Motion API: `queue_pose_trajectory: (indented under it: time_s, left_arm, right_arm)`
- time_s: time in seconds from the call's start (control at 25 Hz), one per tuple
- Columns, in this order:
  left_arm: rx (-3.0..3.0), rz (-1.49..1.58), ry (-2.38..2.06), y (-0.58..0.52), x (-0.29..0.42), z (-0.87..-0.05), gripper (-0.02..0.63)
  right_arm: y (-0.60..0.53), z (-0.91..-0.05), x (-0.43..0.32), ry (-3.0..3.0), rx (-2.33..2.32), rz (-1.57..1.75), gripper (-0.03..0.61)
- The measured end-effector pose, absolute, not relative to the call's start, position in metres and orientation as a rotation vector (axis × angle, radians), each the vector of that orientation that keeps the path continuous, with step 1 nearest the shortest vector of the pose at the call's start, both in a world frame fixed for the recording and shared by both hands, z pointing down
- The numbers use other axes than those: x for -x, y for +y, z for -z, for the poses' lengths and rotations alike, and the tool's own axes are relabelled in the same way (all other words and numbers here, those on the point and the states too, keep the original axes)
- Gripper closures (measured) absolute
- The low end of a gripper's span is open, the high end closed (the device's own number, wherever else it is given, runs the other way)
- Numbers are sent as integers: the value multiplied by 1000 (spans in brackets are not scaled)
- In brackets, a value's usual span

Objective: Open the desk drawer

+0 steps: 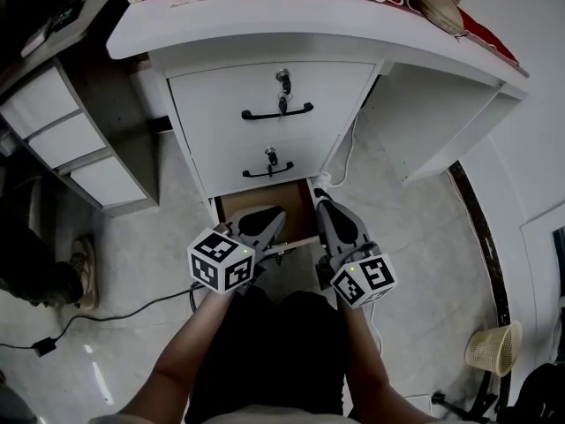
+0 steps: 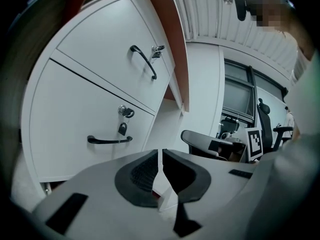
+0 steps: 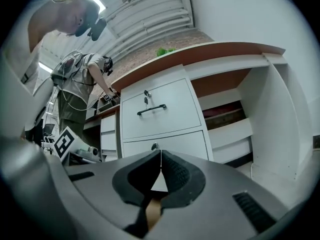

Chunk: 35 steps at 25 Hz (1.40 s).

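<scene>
Drawer (image 1: 265, 153) likely slides lightly, its front stiff; its black handle (image 1: 268, 172) is the grab point. Left hand-held gripper (image 2: 160, 159) and right hand-held gripper (image 3: 160, 159) sit practically closed, holding nothing.

No readable lettering — only seemingly wordless square markers (image 1: 221, 261) on left gripper (image 1: 277, 215), right gripper (image 1: 320, 193).

Counts: 1 left gripper (image 1: 275, 215), 1 right gripper (image 1: 320, 196). Ahead of both: 3 desk drawers (image 1: 212, 95), 2 black handles (image 1: 276, 112), 2 key locks (image 1: 282, 78). Left of the left gripper: 3 cabinet drawers (image 1: 66, 140), 1 shoe (image 1: 86, 268). Right of the right gripper: 1 basket (image 1: 494, 349).
</scene>
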<state>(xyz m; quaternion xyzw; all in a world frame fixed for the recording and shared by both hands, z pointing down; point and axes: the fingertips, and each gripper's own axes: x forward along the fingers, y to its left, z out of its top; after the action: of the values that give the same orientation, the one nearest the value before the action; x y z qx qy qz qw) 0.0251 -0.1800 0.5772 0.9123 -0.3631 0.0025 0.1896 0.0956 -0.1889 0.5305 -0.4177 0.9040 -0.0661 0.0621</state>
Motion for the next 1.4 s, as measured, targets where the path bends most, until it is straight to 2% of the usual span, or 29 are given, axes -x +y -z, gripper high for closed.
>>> queue_pose_trajectory:
  time_s: [0.64,1.16,1.4]
  left_arm:
    - [-2489,58,-1050,-195,-11,-522,580]
    - [-2368,36,-1049,-186,-22,-450,580]
    - [-2238,142,-949,-171,-28,-412,580]
  right_arm:
    - [-224,-480,-62,2921,1105,238,560]
    - [-196,-447,-71,2957,1194,597,560]
    - [-173,-412,-68,2936,1194,700,560]
